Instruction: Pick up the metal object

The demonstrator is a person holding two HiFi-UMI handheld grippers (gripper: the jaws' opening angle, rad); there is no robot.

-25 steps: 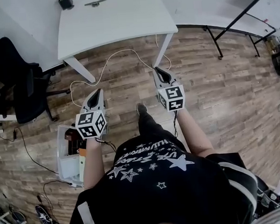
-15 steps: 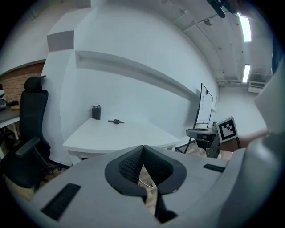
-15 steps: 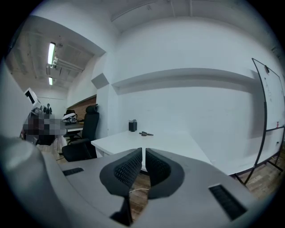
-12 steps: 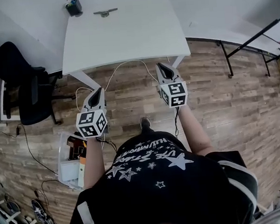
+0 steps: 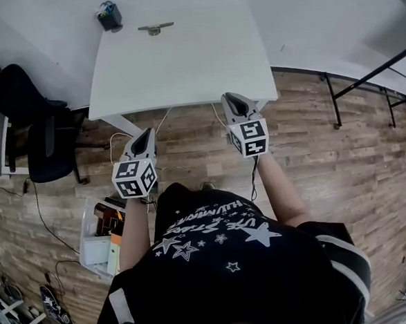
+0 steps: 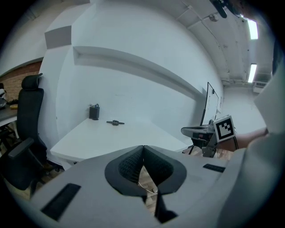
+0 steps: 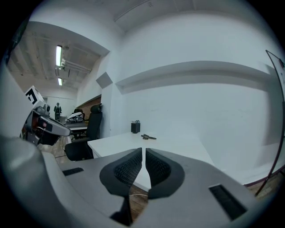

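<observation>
Underfoot runs a wood-plank floor (image 5: 327,149), and ahead a white table (image 5: 183,69) stands against a pale wall. The metal object (image 5: 155,28) lies flat near the table's far edge, close to the wall, just beside a small dark container (image 5: 110,17) on its left. Nothing touches it.

I hold my left gripper (image 5: 145,133) low over the floor, short of the table's near edge. Its fingers (image 6: 129,167) are pressed together, the ribbed pads meeting at the tips, with nothing caught between them; only floor and a bit of white cable show through the gap lower down.

My right gripper (image 5: 230,98) is level with the near edge by the table's right front corner. Its fingers (image 7: 127,171) are drawn in too, with just a thin slit between the pads, and they grasp nothing. The tabletop shows through that slit.

Both grippers are well apart from the metal object, which sits across the whole tabletop from them. A black office chair (image 5: 38,135) stands to my left, and a plastic bin (image 5: 97,234) sits on the floor below my left arm.
</observation>
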